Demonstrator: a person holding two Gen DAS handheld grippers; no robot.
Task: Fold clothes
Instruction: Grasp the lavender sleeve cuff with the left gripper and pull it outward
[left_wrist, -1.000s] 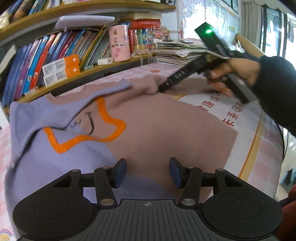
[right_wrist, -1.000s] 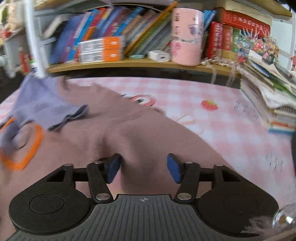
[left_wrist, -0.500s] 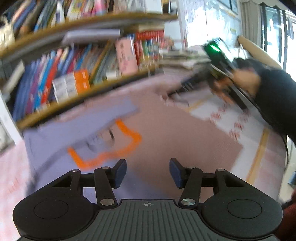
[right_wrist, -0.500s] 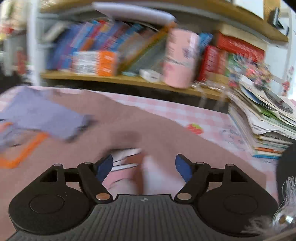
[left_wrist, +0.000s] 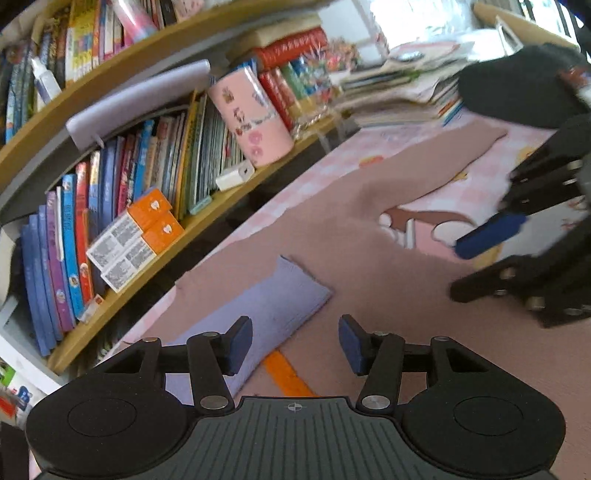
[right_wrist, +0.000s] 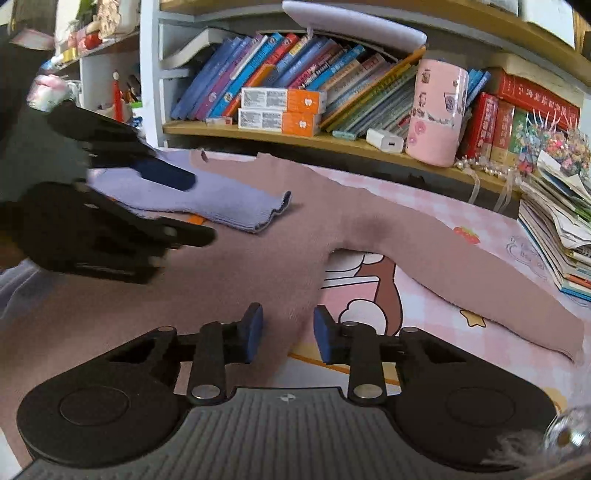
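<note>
1. Closest in on the right wrist view: the right gripper (right_wrist: 288, 334) has its jaws closing, with the side edge of the brown sweater (right_wrist: 221, 273) between the blue pads. I can't see the pads actually pinching the fabric yet, so I'd say not gripped.
2. Left gripper (left_wrist: 293, 345) sits with jaws apart and nothing held; below it are the brown fabric, an orange stripe (left_wrist: 286, 374) and the near end of the lilac sleeve (left_wrist: 266, 306), which is folded across the sweater's body.
3. What could go wrong, just my guess: the right jaws are right at the hem edge, so they could shut on one thin layer or slip off, and the fold would drag crooked. A pull there might also shift the lilac sleeve out of its fold.
4. The two grippers are near each other over the sweater, so a bump looks possible if both go for the same patch.
5. Further out, the brown sleeve (right_wrist: 480, 273) stretches flat to the right over the pink cartoon table mat (right_wrist: 491, 229), not yet folded in.
6. Way back: the bookshelf (right_wrist: 332, 142) with a pink cup (right_wrist: 437, 114), clear of the work.
</note>
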